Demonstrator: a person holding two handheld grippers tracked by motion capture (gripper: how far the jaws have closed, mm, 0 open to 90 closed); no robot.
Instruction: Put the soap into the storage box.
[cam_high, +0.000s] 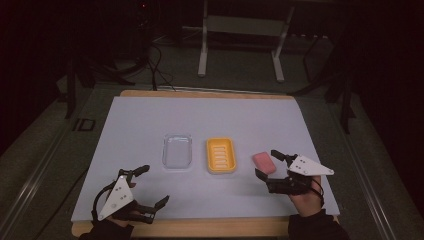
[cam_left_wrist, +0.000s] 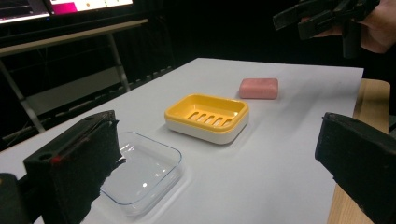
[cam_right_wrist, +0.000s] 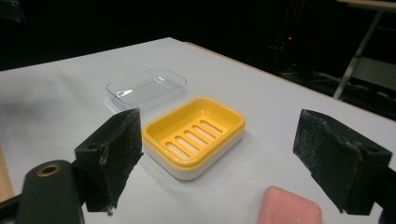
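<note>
A yellow soap dish (cam_high: 221, 155) (cam_left_wrist: 207, 116) (cam_right_wrist: 194, 135) with a slotted insert sits mid-table. A clear plastic lid (cam_high: 177, 151) (cam_left_wrist: 139, 171) (cam_right_wrist: 145, 87) lies just left of it. A pink soap bar (cam_high: 263, 162) (cam_left_wrist: 259, 87) (cam_right_wrist: 289, 208) rests to the dish's right. My right gripper (cam_high: 266, 163) (cam_right_wrist: 219, 163) is open, its jaws either side of the soap bar and a little above it, nothing held. Near the front left edge my left gripper (cam_high: 152, 186) (cam_left_wrist: 215, 172) stands open and empty, pointing toward the lid and dish.
A pale sheet (cam_high: 150, 120) covers a wooden table whose edge (cam_high: 200, 227) shows at the front. Metal stand legs (cam_high: 202, 55) and cables (cam_high: 155, 65) lie on the dark floor beyond the far edge.
</note>
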